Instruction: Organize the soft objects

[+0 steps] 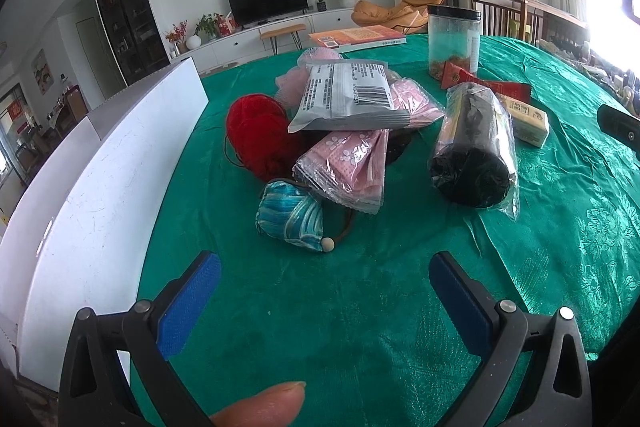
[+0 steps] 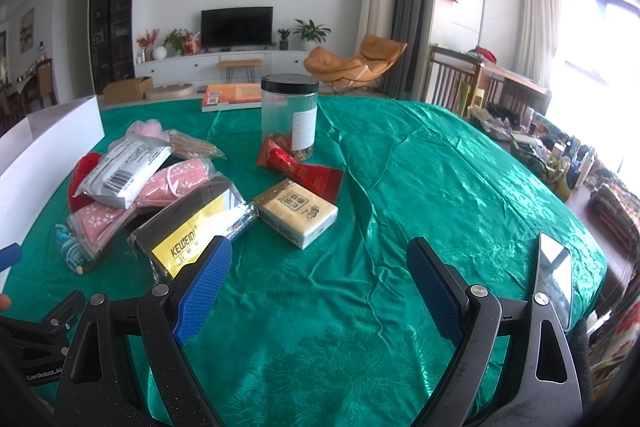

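Left wrist view: left tongs (image 1: 325,301) spread wide and empty above the green bench (image 1: 360,327), just short of a blue pouch (image 1: 290,215) at the near edge of a heap of soft goods — red yarn (image 1: 260,135), pink mask packs (image 1: 344,167), a grey packet (image 1: 346,97) on top, and a bagged black roll (image 1: 474,147) to the right. Right wrist view: right tongs (image 2: 319,285) likewise spread and empty over bare cloth, tissue pack (image 2: 296,213) just beyond, jar (image 2: 289,117) upright farther back; white box (image 1: 100,163) stands along the heap's left
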Tool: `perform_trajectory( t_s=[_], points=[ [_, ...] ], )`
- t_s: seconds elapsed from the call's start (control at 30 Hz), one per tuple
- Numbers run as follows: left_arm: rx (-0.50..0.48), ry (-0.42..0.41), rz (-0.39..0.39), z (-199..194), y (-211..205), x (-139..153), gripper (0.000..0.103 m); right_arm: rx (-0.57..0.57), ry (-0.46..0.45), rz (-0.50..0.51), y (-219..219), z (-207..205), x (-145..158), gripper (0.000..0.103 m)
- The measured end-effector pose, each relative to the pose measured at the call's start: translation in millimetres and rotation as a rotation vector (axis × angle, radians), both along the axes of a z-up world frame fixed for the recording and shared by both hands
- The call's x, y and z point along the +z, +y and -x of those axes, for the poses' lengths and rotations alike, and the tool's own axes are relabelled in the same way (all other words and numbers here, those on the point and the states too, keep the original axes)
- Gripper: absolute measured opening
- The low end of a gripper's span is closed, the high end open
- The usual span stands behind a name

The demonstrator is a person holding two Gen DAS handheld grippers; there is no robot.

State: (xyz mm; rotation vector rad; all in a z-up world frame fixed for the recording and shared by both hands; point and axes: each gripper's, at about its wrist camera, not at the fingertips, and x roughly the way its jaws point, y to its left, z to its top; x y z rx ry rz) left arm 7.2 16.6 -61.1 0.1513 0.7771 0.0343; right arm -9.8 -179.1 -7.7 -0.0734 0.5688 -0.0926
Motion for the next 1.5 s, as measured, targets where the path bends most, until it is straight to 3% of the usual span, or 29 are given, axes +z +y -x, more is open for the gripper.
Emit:
perform_trajectory(
  t_s=[0.77, 1.17, 1.5],
  points=[
    [0.015, 0.127, 0.023, -14, 6, -26, 0.103, 0.01, 0.014, -0.002, 9, 0, -17, 0.091],
    [0.034, 0.166, 0.147, -20, 21, -31, 0.103, 0.007, 0.1, -0.028, 2, -8, -22, 0.091],
    [0.041, 0.178, 0.152, -20, 20, -31, 0.103, -0.013, 0.165, -0.067, -7, -16, -31, 0.091]
  ],
)
